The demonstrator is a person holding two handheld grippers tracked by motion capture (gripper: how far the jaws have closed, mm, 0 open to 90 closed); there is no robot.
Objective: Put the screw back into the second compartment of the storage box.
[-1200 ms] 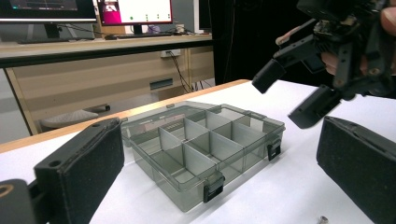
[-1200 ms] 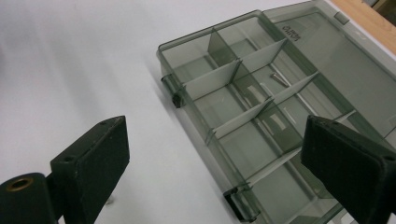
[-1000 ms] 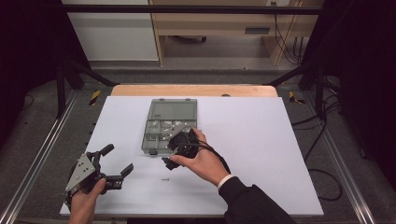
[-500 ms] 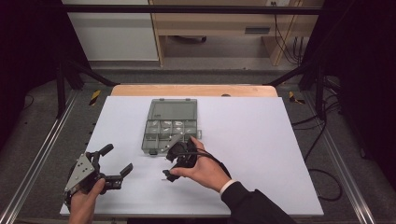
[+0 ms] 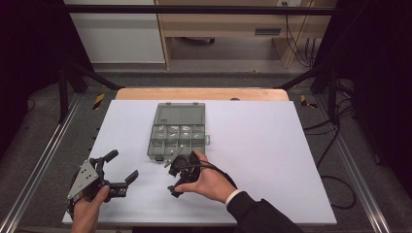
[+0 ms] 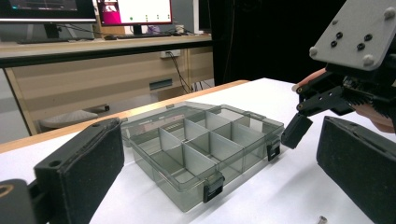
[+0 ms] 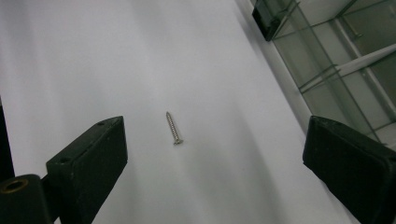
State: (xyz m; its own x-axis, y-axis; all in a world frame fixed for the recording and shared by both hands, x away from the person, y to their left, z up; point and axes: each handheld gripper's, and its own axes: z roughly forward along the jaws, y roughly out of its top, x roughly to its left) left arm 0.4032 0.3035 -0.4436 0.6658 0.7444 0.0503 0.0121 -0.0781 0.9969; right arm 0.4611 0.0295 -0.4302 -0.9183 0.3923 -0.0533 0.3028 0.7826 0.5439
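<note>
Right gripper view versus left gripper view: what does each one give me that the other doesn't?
The right gripper view alone gives a whole screw lying flat on the white table, between the right gripper's open jaws. The left gripper view alone gives the whole organizer box with its dividers and latches, the right gripper beside it, and the desk with monitors behind. Both share the white table and the box, which the right gripper view cuts to one corner, and each looks past its own open jaws.

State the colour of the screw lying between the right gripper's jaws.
Silver metal; the screw shows best in the right gripper view, on the white table.
</note>
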